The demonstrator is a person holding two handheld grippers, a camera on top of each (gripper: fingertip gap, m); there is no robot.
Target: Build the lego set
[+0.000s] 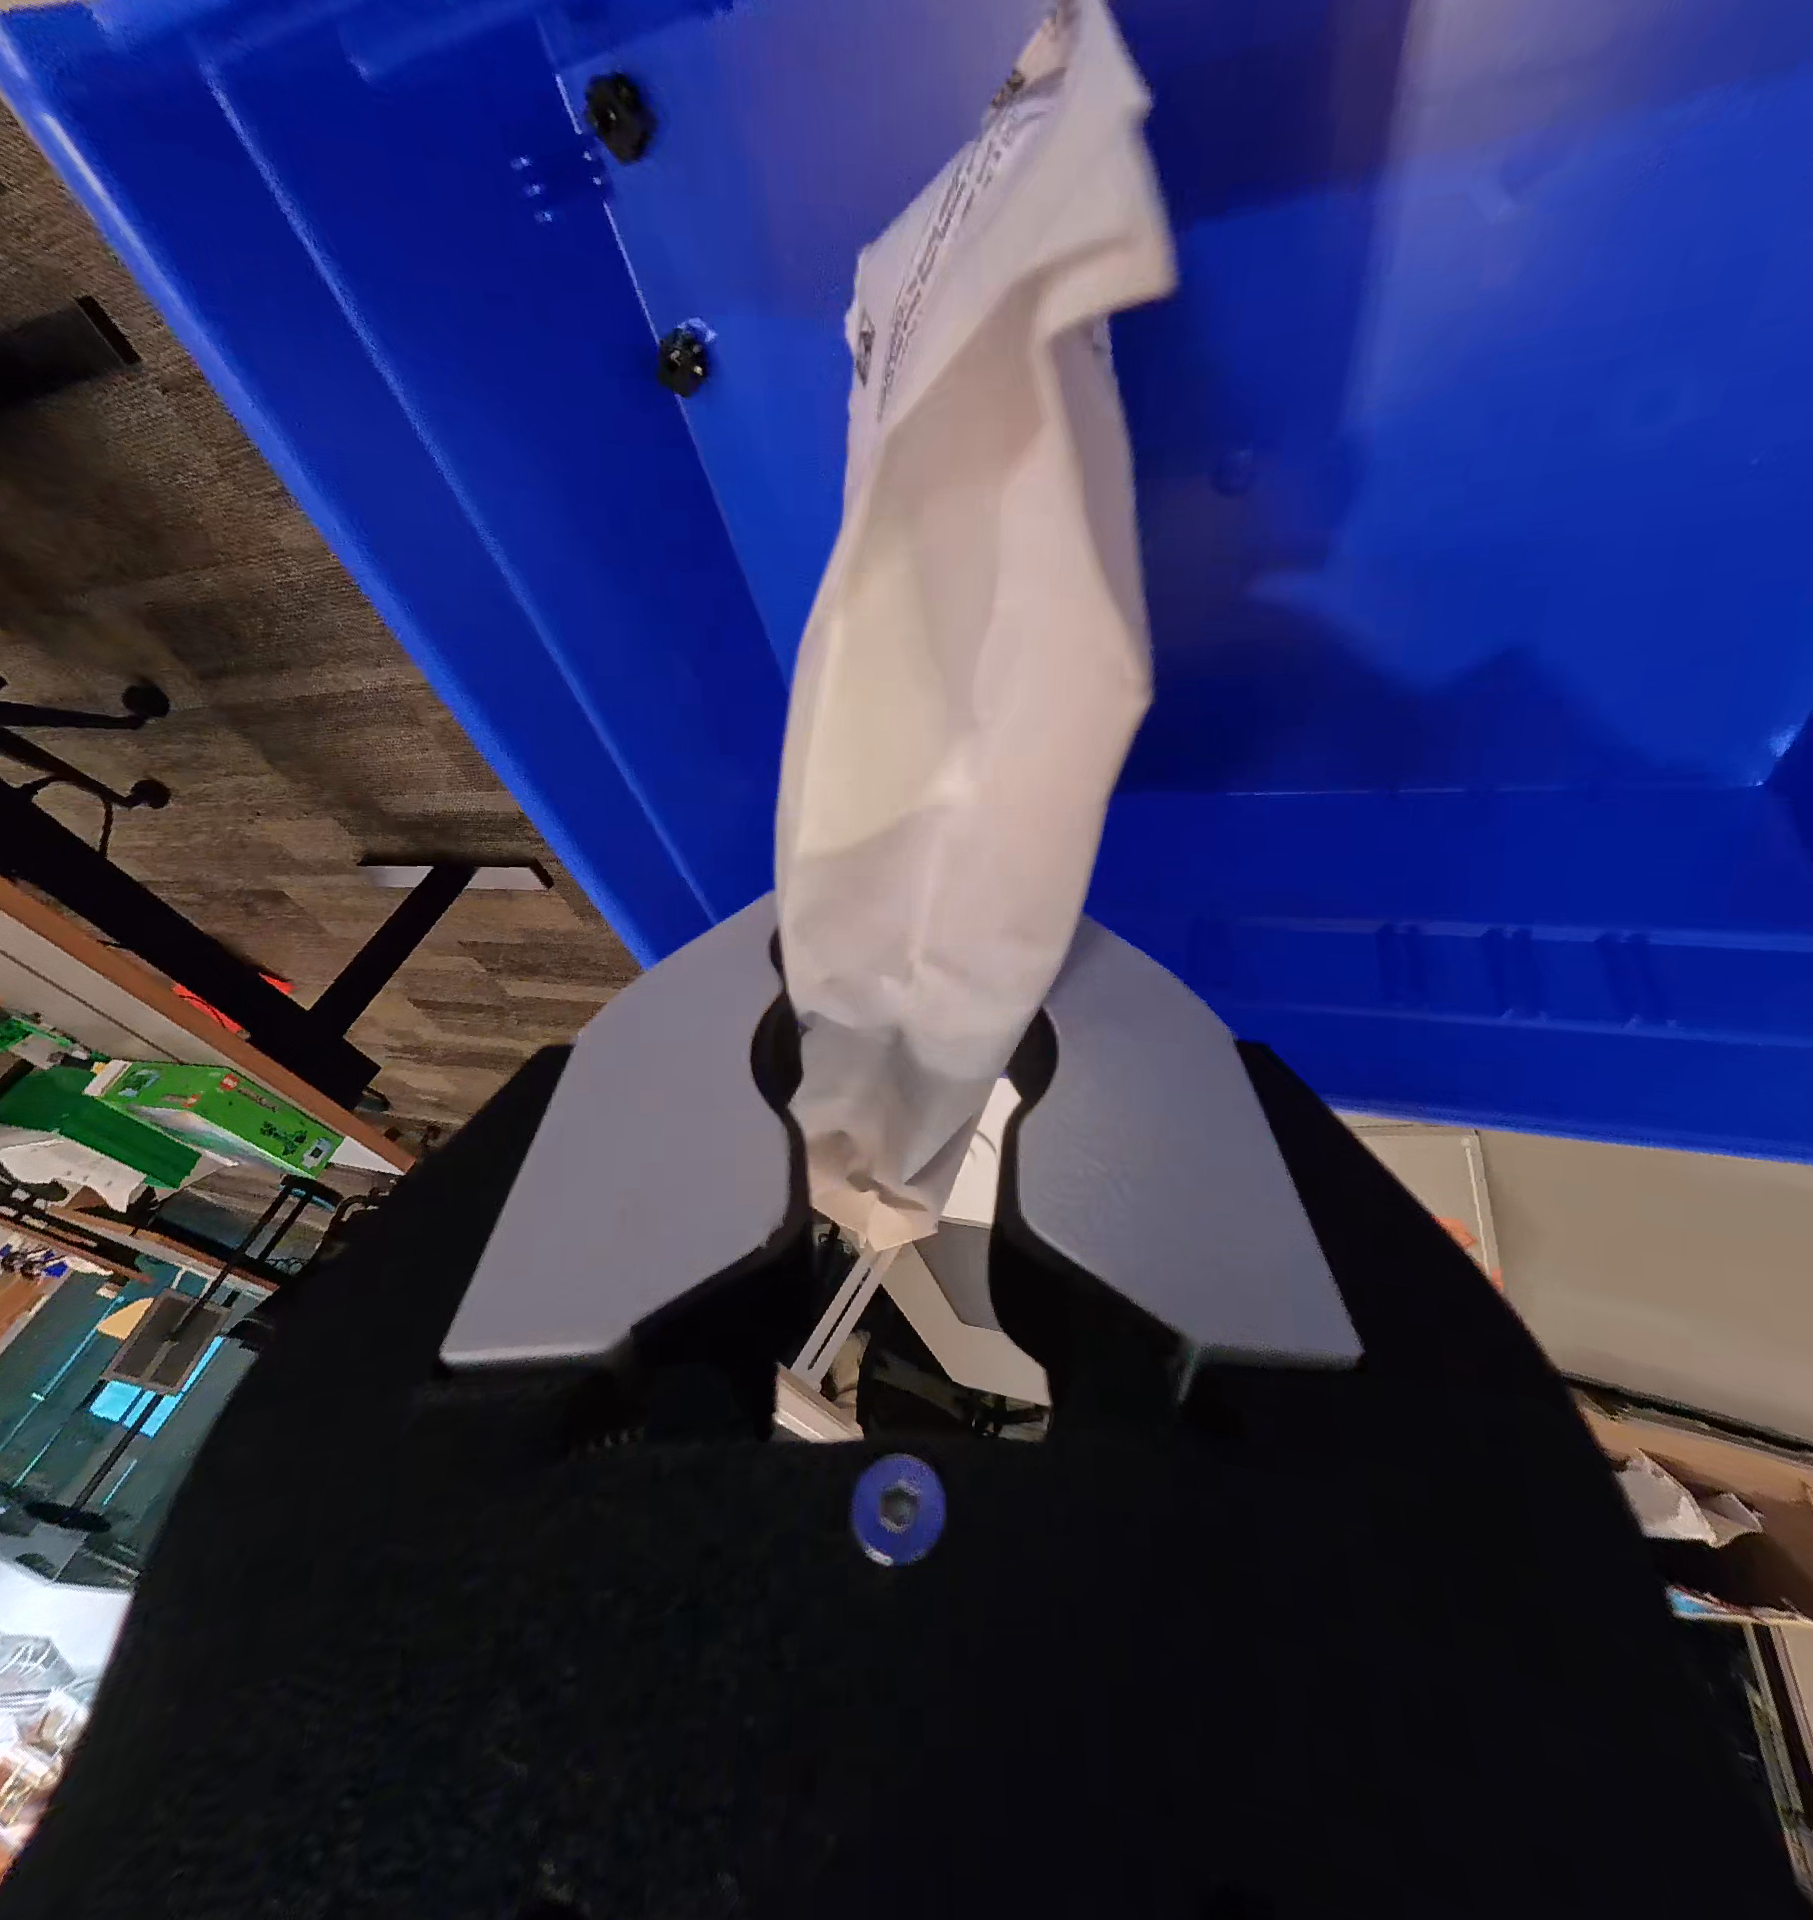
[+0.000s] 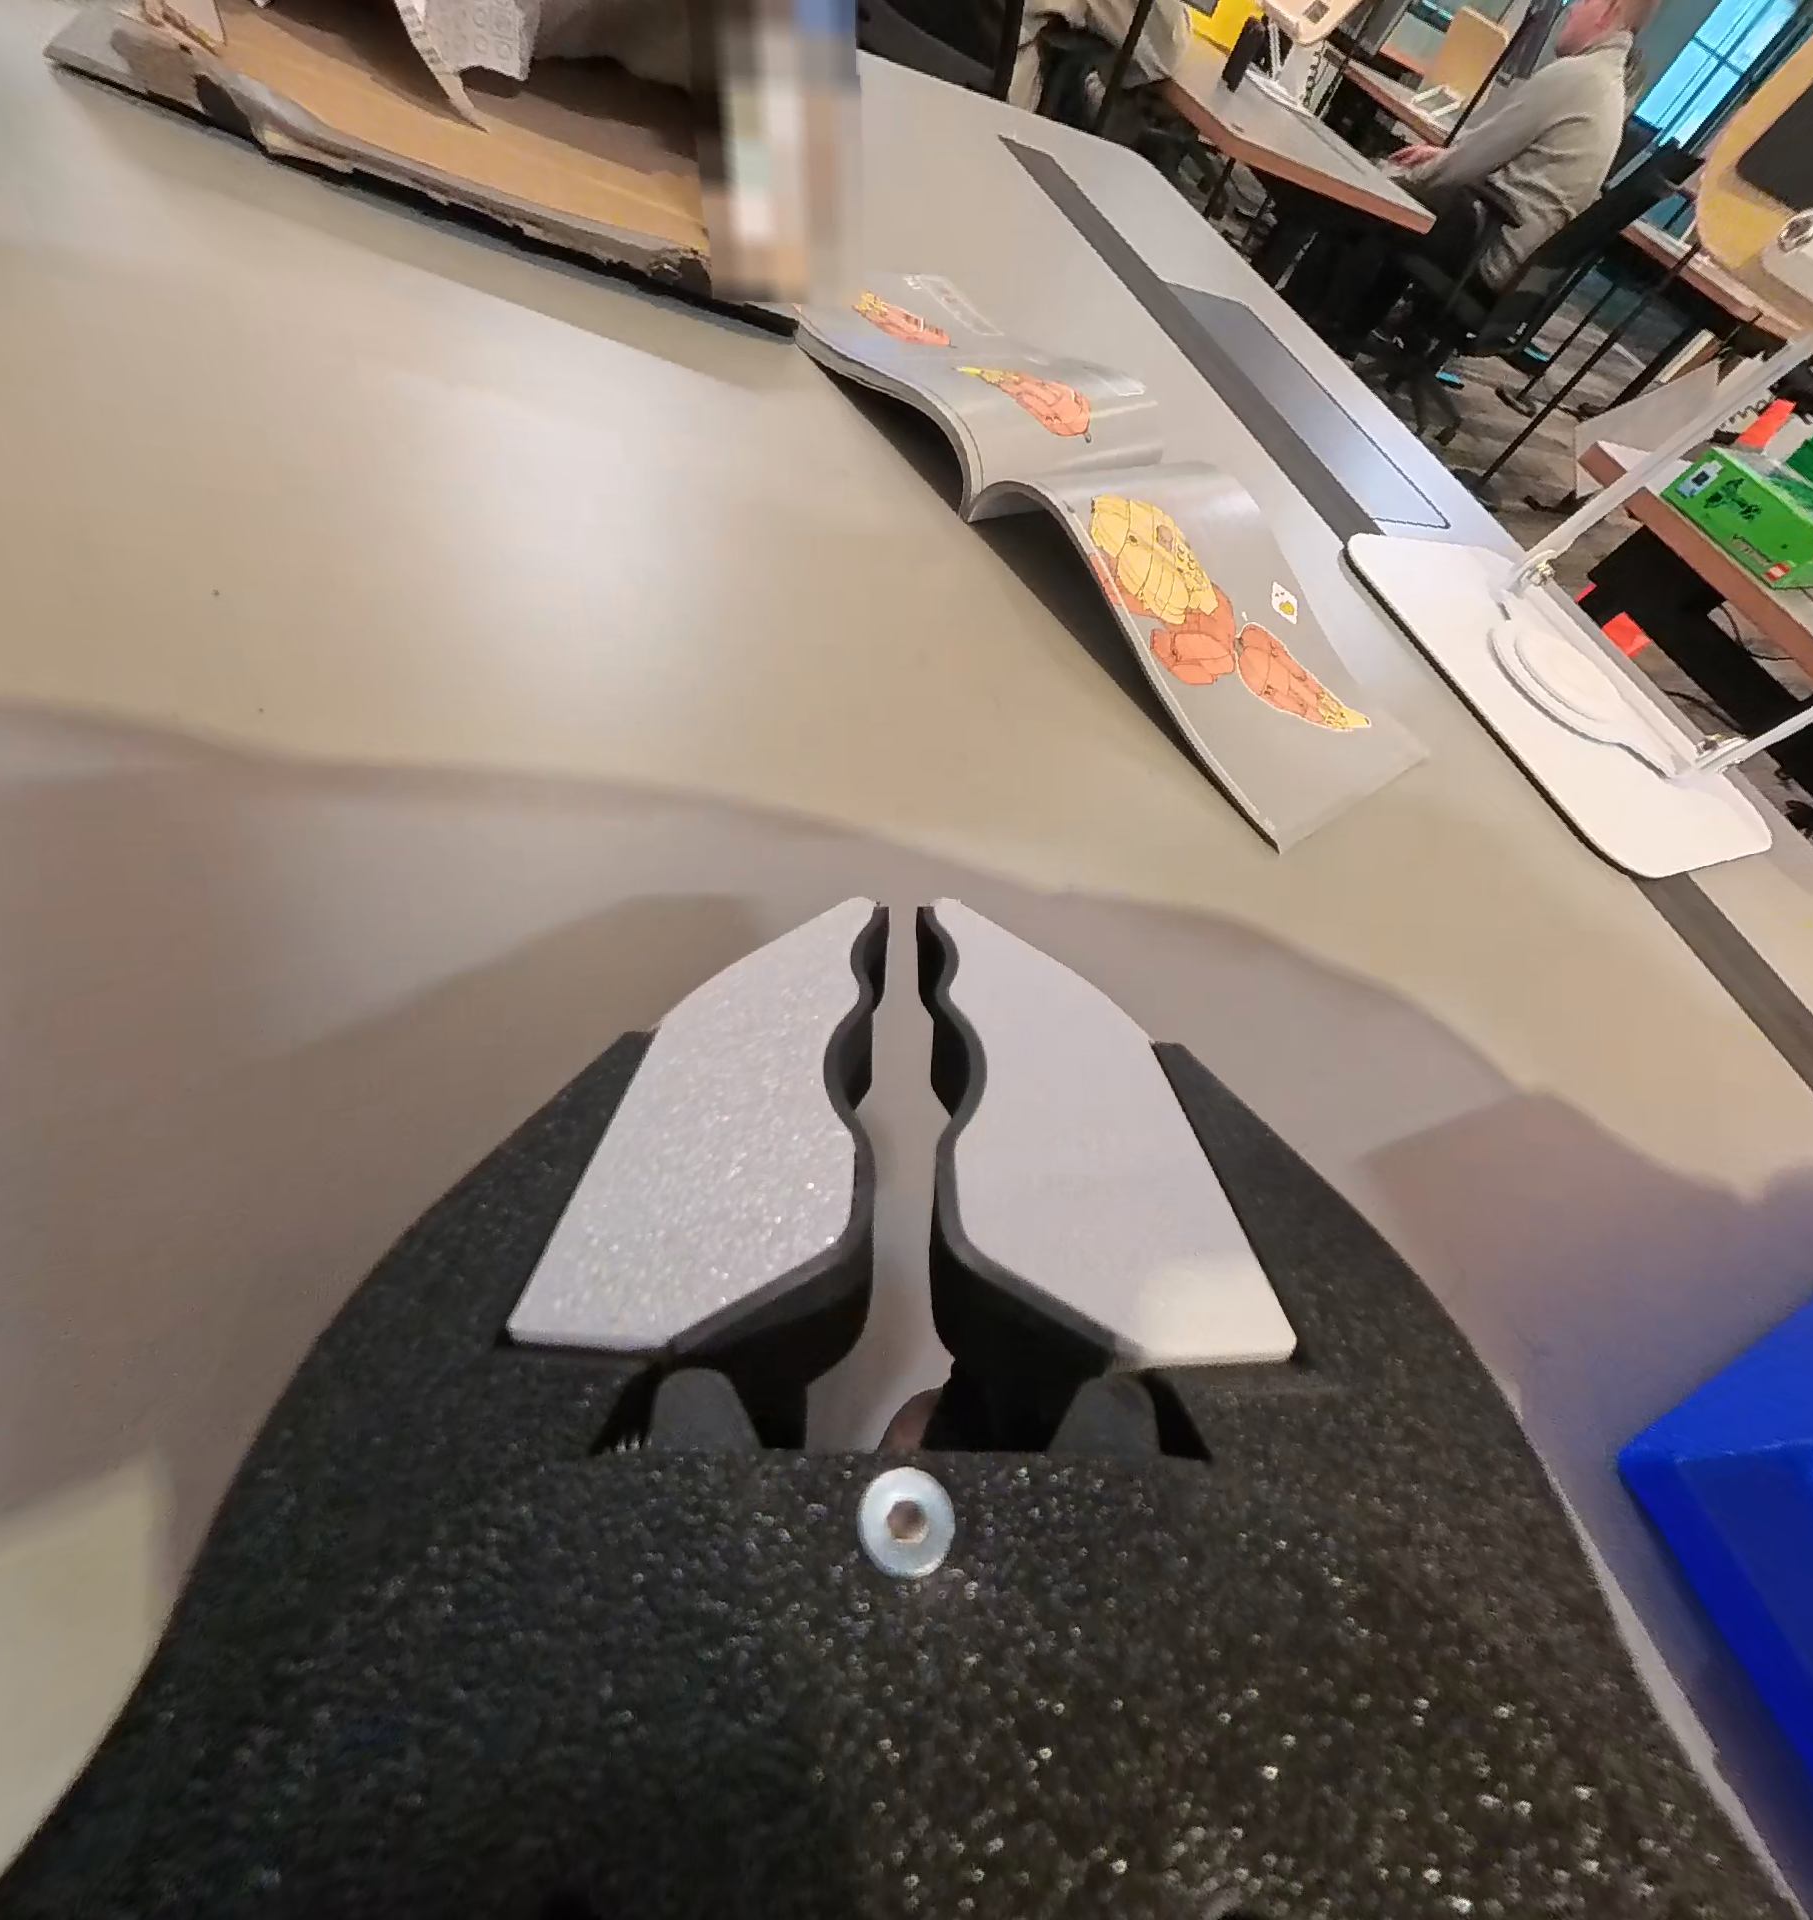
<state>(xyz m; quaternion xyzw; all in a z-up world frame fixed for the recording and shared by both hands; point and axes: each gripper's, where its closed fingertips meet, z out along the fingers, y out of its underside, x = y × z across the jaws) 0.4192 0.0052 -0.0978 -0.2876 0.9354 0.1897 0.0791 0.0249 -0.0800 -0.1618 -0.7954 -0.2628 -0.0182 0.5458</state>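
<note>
Between the fingers of the left gripper [image 1: 907, 1039] a white paper bag [image 1: 969, 644] is clamped by its crumpled neck, the grey pads being pressed against it from both sides and kept apart only by the bunched paper. The bag is extended forward from the fingertips, with dark print borne on its far end. Ahead of the fingers and behind the bag, a blue bin [image 1: 1453, 540] is seen, its inner walls and floor filling most of the left wrist view; whether the bag touches the bin cannot be told. To the left of the fingers, farther off, a green box [image 1: 227, 1117] is seen lying on another table.

The fingers of the right gripper [image 2: 904, 920] are held nearly together, only a narrow slit being left between them, and nothing is gripped. They are held just above a grey table [image 2: 414, 540]. Ahead and to the right of these fingers an open instruction booklet [image 2: 1141, 520] is laid on the table, with orange and yellow drawings on its arched pages. Farther right a white lamp base [image 2: 1567, 717] is placed, and at the near right a corner of the bin is seen.
</note>
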